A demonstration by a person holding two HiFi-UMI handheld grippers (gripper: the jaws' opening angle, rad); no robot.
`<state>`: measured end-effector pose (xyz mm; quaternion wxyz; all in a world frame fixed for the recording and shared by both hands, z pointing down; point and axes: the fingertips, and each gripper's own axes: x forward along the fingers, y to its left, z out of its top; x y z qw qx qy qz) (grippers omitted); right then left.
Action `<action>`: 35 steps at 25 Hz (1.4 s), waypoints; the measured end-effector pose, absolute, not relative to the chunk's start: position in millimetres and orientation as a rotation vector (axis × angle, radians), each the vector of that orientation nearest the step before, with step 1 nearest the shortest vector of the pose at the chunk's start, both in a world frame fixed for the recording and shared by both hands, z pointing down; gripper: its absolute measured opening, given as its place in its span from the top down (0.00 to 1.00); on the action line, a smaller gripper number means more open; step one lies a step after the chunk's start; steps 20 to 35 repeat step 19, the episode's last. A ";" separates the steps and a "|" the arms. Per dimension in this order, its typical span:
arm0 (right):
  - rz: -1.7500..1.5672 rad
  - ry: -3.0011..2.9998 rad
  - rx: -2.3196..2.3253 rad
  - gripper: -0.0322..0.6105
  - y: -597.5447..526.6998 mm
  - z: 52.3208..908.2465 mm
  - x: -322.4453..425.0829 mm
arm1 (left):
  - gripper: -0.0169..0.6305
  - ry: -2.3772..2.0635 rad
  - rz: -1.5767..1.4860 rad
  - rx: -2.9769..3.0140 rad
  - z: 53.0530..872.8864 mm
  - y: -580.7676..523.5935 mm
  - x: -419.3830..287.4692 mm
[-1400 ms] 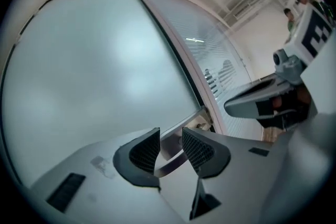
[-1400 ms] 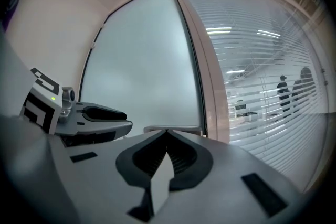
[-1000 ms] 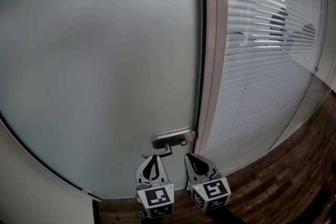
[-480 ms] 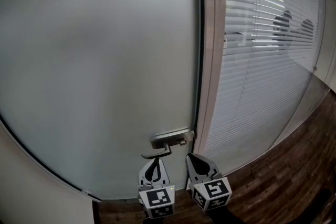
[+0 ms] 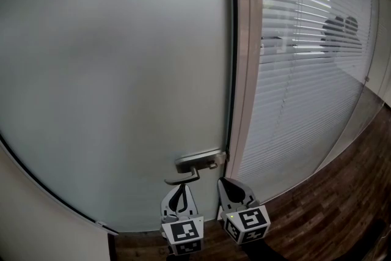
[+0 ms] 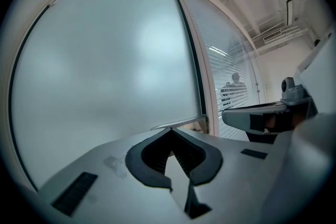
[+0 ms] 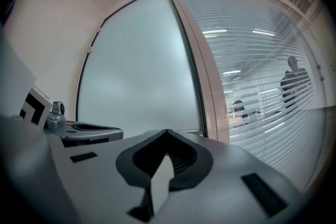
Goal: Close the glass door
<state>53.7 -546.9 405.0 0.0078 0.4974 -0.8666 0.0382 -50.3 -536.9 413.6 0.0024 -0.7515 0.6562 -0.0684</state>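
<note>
Just below lever handle [image 5: 182,178]: left gripper [image 5: 180,187] and right gripper [image 5: 222,182], both with jaws together, empty. Glass door [image 5: 122,70] edge meets frame [image 5: 247,70]; closing apparently complete. Next move, as judged: check latch, withdraw.

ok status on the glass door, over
Jaws shut and empty on left gripper and right gripper. Left tip by the lever handle, contact unclear. Edge of glass door sits against the frame, looks closed. Nothing blocking it.

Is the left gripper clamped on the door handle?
No, the jaws of the left gripper meet on nothing, and the door handle lies beyond their tips.
</note>
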 end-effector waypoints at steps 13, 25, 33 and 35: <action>0.114 -2.705 1.566 0.95 -548.3 404.5 56.8 | 0.97 2.074 -0.198 -2.372 414.6 -535.8 -50.4; 0.121 -2.700 1.563 0.95 -546.8 405.5 57.6 | 0.97 2.072 -0.155 -2.389 409.7 -535.3 -49.6; 0.121 -2.700 1.563 0.95 -546.8 405.5 57.6 | 0.97 2.072 -0.155 -2.389 409.7 -535.3 -49.6; 0.121 -2.700 1.563 0.95 -546.8 405.5 57.6 | 0.97 2.072 -0.155 -2.389 409.7 -535.3 -49.6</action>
